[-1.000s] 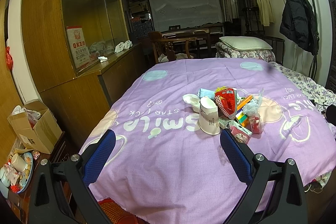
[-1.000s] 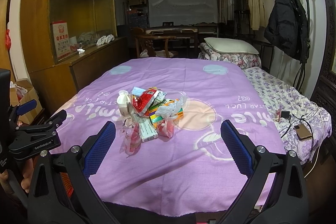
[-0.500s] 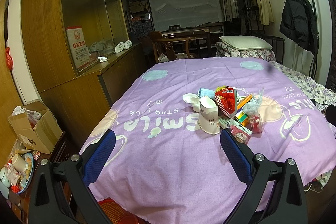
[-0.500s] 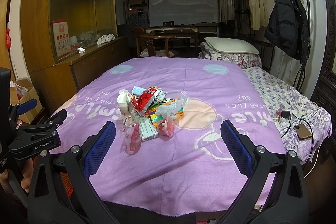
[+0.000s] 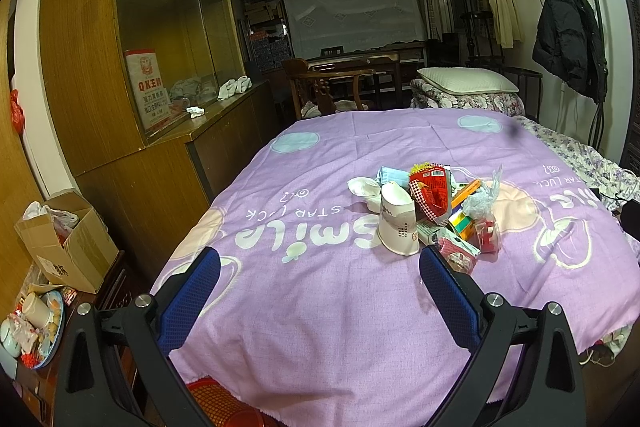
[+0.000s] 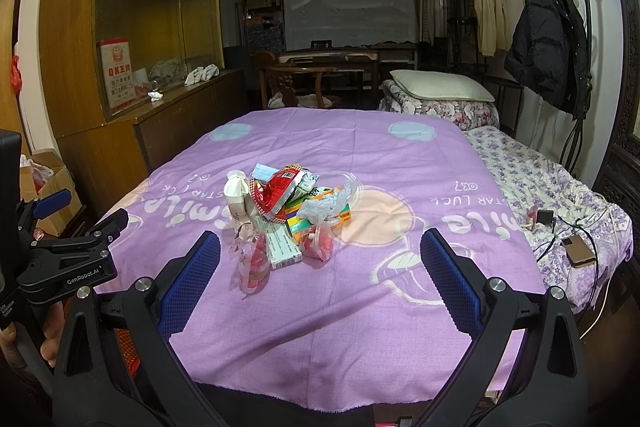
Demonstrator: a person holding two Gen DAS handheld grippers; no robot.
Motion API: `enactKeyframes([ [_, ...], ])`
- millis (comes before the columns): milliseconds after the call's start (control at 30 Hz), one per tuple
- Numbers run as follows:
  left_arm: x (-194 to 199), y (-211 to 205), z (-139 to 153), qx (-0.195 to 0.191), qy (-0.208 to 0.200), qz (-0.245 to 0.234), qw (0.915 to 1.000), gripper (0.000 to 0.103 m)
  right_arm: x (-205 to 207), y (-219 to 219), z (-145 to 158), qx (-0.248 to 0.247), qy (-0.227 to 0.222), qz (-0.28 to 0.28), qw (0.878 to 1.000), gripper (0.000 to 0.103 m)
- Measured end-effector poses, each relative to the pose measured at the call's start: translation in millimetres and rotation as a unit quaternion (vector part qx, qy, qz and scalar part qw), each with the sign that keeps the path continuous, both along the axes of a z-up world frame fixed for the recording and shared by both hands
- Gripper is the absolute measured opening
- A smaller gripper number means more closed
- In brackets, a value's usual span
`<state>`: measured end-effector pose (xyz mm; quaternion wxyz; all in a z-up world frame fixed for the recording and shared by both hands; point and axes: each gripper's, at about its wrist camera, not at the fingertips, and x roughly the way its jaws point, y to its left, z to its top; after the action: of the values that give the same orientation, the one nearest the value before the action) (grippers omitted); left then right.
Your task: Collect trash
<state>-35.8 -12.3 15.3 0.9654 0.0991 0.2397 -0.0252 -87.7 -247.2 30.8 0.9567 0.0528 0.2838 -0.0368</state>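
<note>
cardboard box (image 5: 64, 239) beside purple cloth (image 5: 320, 287).

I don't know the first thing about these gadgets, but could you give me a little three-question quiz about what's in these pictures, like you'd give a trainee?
1. True or false: the left gripper is holding a piece of trash.
2. Multiple choice: the trash pile lies on A) the purple cloth, B) the wooden cabinet, C) the pillow.
3. Fill in: the white paper cup in the pile lies with its ____ end toward the left wrist camera.

Key
1. False: its fingers stand wide apart with nothing between them, as do those of the right gripper.
2. A.
3. Open (the rim faces the camera).
</note>
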Motion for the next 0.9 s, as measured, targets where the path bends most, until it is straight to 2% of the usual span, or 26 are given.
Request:
enactKeyframes([
  [533, -2, 0, -10, 0.000, 0.009, -0.002, 1.0000, 0.097, -3, 9, -4, 0.003, 0.003, 0.002, 1.000, 0.096],
  [700, 9, 3, -14, -0.001, 0.023, -0.003, 0.9997, 0.097, 5, 2, -20, 0.007, 0.016, 0.003, 1.000, 0.096],
  [900, 28, 7, -35, -0.021, 0.070, -0.017, 0.9972, 0.097, 25, -9, -52, 0.006, 0.057, -0.002, 0.998, 0.096],
])
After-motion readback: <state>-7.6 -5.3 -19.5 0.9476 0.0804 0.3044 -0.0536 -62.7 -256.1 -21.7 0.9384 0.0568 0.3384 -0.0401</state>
